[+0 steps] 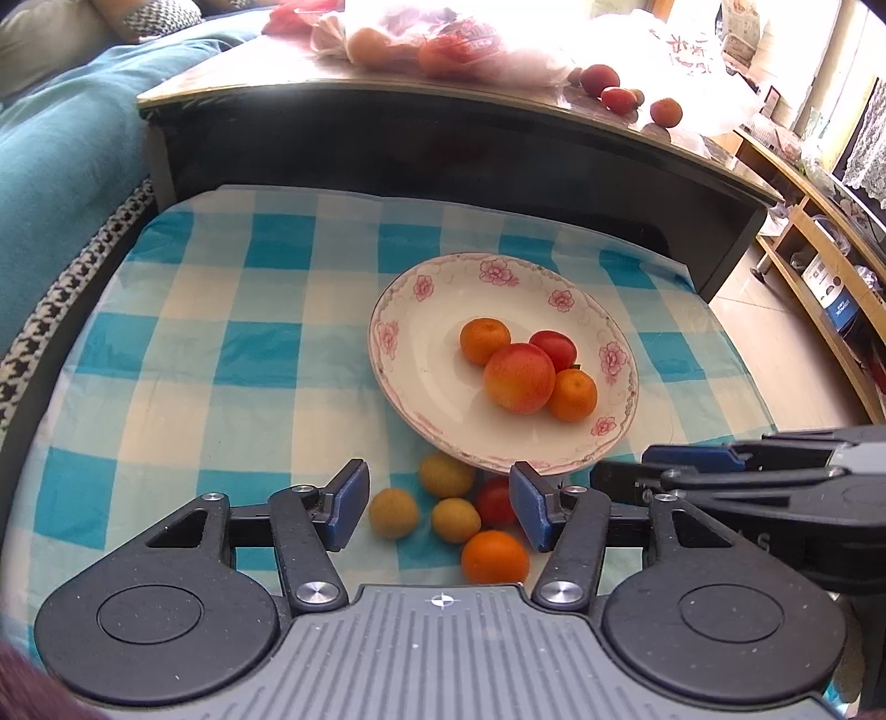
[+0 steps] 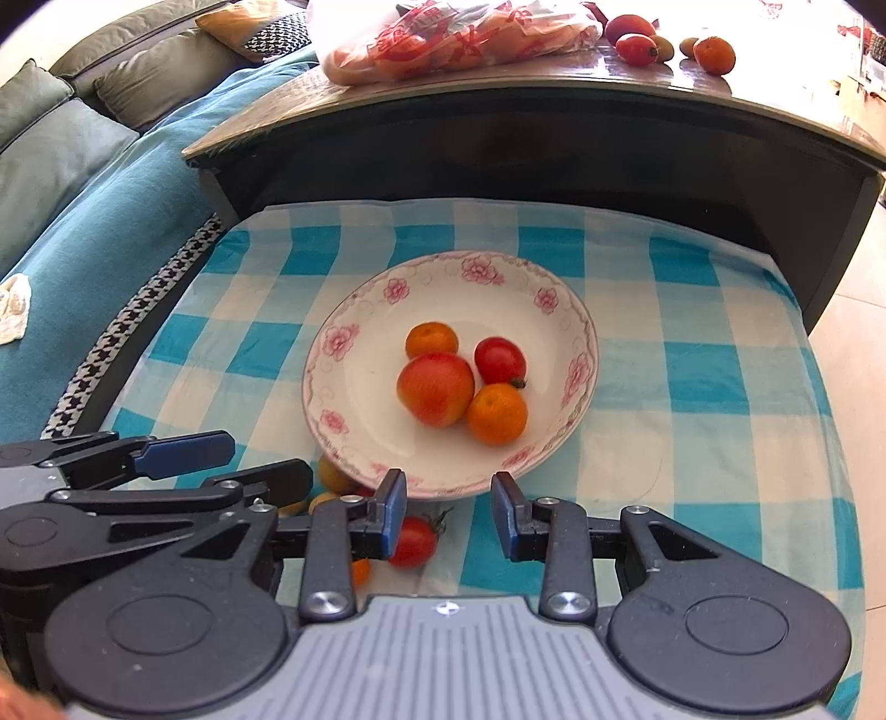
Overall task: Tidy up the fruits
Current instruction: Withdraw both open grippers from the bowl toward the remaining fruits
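A white plate with pink flowers [image 1: 398, 310] [image 2: 343, 332] sits on the blue-checked cloth [image 1: 221, 343]. It holds a large red-orange fruit [image 1: 519, 378], two mandarins [image 1: 484, 340] and a red tomato [image 1: 554, 349]. Loose fruit lies in front of the plate: three yellow ones [image 1: 393, 512], a red tomato [image 1: 494, 501] [image 2: 412, 541] and a mandarin [image 1: 494, 556]. My left gripper [image 1: 439, 487] is open above this group, pads touching nothing. My right gripper [image 2: 448, 487] hovers open and empty just right of it, near the plate's front rim.
A dark coffee table [image 1: 443, 144] rises behind the cloth, carrying a plastic bag of fruit [image 2: 459, 39] and a few loose fruits [image 1: 664, 111]. A sofa with a teal blanket [image 1: 50, 166] lies left. A wooden shelf [image 1: 819, 266] and tiled floor lie right.
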